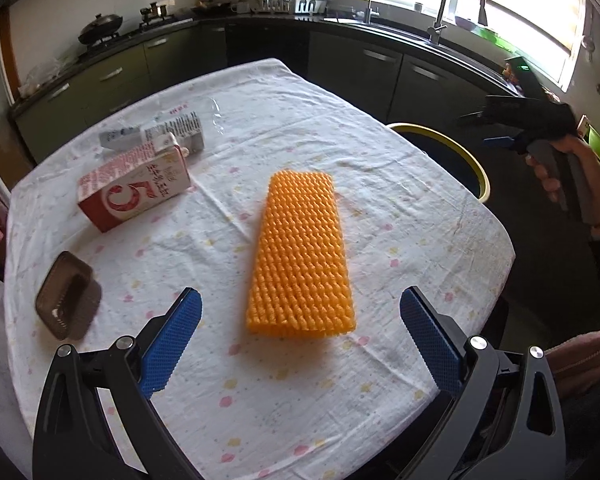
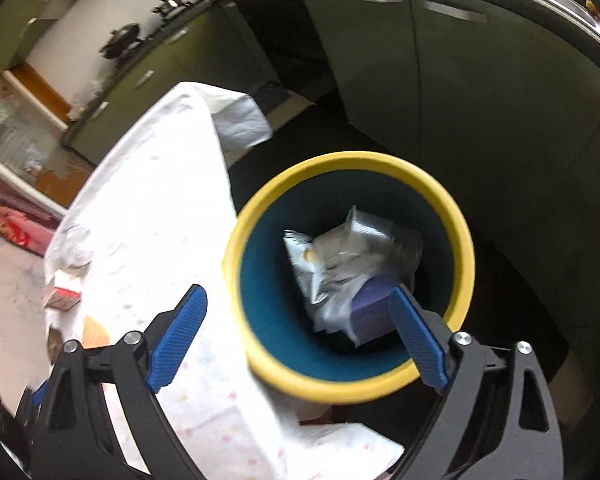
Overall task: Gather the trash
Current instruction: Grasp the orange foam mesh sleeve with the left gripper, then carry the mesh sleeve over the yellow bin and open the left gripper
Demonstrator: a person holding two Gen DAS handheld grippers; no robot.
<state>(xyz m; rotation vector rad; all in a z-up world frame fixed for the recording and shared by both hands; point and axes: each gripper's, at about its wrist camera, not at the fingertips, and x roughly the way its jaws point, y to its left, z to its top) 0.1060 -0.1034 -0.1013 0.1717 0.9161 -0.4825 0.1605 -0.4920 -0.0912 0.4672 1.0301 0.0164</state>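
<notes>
Blue pads of the left gripper (image 1: 300,340) stand wide apart with nothing between them, just above the table (image 1: 340,408). Right in front of them lies the orange foam net (image 1: 300,256). A milk carton (image 1: 134,186), a flat wrapper (image 1: 160,132) and a small brown tray (image 1: 68,296) are farther left.

Over at the table's side, the right gripper (image 2: 300,336) hangs above the bin (image 2: 340,390), opened wide and empty. Inside the bin sit a crumpled silver bag (image 2: 340,260) and a purple box (image 2: 370,308).

It looks like one piece has been dropped in. Next, I think, the left gripper must go down and squeeze the foam net gently.
</notes>
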